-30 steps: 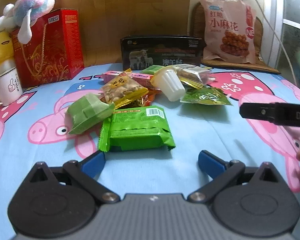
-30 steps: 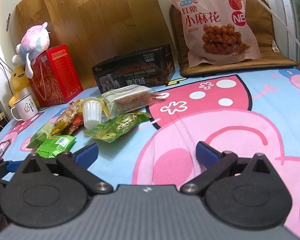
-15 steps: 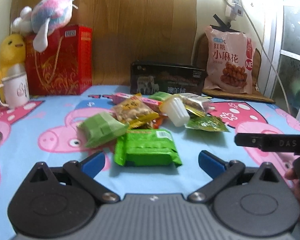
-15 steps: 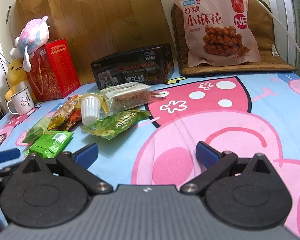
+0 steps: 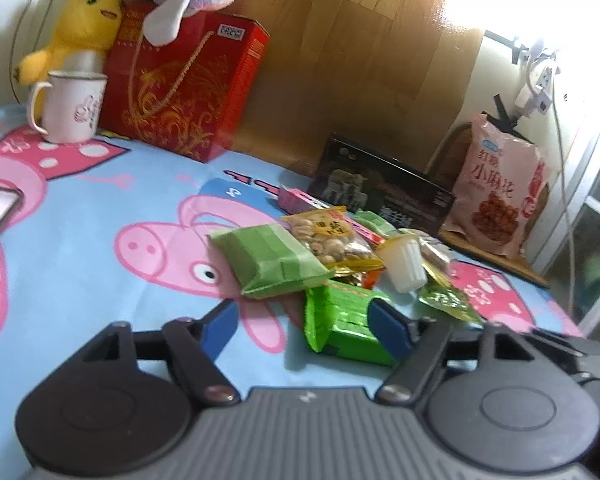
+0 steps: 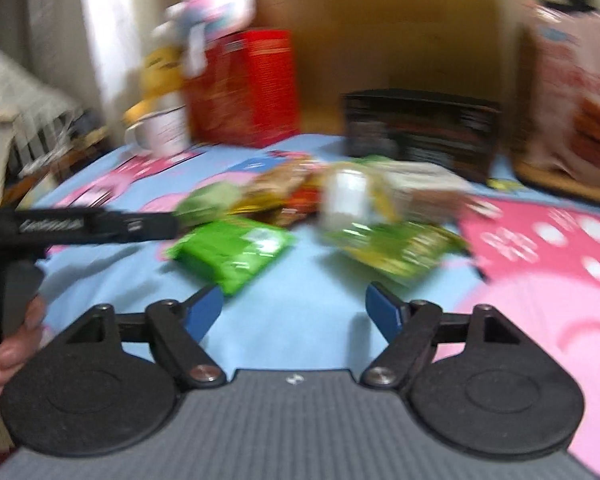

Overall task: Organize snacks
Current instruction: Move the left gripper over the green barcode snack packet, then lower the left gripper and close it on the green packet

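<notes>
Snacks sit in a loose heap near the middle of my blue cartoon-pig bedsheet, with nothing sorted yet as far as I can judge. Working left to right in the left wrist view: a pale green folded-paper packet lies at the heap's left edge, a clear yellow-trimmed bag of nuts leans against it, a bright green foil wrapper lies nearest me, then a small white plastic jelly cup on its side, and a crinkled olive-green pouch on the right.

My left gripper has its jaws closing with nothing pinched; the right blue finger overlaps the bright green foil wrapper in view, but I cannot tell if it touches. My right gripper is also closing, over bare sheet, short of the same wrapper; that view is badly blurred.

I expect these packets to be light, soft and slippery, the foil crushing easily. I'd take the wrapper across its flat middle or by a crimped end seam. The jelly cup looks stiffer but likely to roll, so its rim seems the safest hold.
</notes>
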The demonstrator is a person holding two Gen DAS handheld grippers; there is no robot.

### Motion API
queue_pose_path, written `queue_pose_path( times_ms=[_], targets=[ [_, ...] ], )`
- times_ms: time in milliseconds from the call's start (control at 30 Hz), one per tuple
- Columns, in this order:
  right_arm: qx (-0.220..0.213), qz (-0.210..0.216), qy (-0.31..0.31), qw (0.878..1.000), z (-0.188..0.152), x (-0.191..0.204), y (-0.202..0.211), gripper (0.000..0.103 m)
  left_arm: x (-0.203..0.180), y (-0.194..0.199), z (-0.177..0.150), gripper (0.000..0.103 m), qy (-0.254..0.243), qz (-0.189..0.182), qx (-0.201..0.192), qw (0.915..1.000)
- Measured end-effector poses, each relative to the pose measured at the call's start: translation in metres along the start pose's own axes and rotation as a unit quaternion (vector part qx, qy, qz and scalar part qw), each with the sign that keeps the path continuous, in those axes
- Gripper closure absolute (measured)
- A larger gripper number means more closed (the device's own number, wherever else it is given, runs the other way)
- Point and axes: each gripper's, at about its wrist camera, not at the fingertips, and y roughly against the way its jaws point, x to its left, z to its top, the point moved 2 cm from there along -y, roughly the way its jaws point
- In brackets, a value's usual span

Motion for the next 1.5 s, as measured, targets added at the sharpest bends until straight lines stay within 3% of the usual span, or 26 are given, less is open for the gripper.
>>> queue_pose_path(
  times_ms=[267, 300, 500, 567, 800, 1000, 1067, 1167, 1267, 1500],
  targets=[
    [0.029, 0.025, 0.079, 0.996, 0.023, 0.028, -0.047, 0.024, 0.003, -0.004, 0.001, 0.037, 0.013, -0.026, 0.007, 0.9995],
    [0.038, 0.028, 0.086, 0.995, 0.023, 0.030, -0.053, 0.036, 0.002, -0.004, 0.000, 0.037, 0.011, -0.028, 0.008, 0.9995],
    [0.032, 0.029, 0.081, 0.996, 0.016, 0.027, -0.042, 0.053, 0.001, -0.007, 0.000, 0.037, 0.007, -0.035, 0.017, 0.9992],
    [0.031, 0.021, 0.075, 0.996, 0.011, 0.021, -0.031, 0.054, 0.000, -0.007, 0.000, 0.037, 0.007, -0.035, 0.019, 0.9992],
    [0.016, -0.012, 0.035, 0.999, -0.010, -0.009, 0.009, 0.054, -0.017, -0.006, -0.003, 0.037, -0.040, -0.033, 0.023, 0.9984],
    [0.003, -0.037, -0.004, 0.999, -0.022, -0.025, 0.026, 0.044, -0.052, -0.018, -0.009, 0.035, -0.042, -0.099, 0.053, 0.9928],
    [-0.002, -0.035, -0.013, 0.999, -0.023, -0.029, 0.026, 0.043, -0.063, -0.024, -0.014, 0.035, -0.053, -0.104, 0.065, 0.9910],
    [-0.005, -0.033, -0.006, 0.999, -0.025, -0.027, 0.026, 0.034, -0.068, -0.028, -0.017, 0.035, -0.060, -0.102, 0.073, 0.9903],
    [-0.003, -0.029, 0.003, 1.000, -0.026, -0.024, 0.024, 0.029, -0.062, -0.031, -0.016, 0.035, -0.042, -0.105, 0.077, 0.9906],
    [-0.006, -0.021, -0.004, 1.000, -0.027, -0.027, 0.025, 0.028, -0.063, -0.031, -0.017, 0.031, -0.045, -0.104, 0.076, 0.9907]
  ],
)
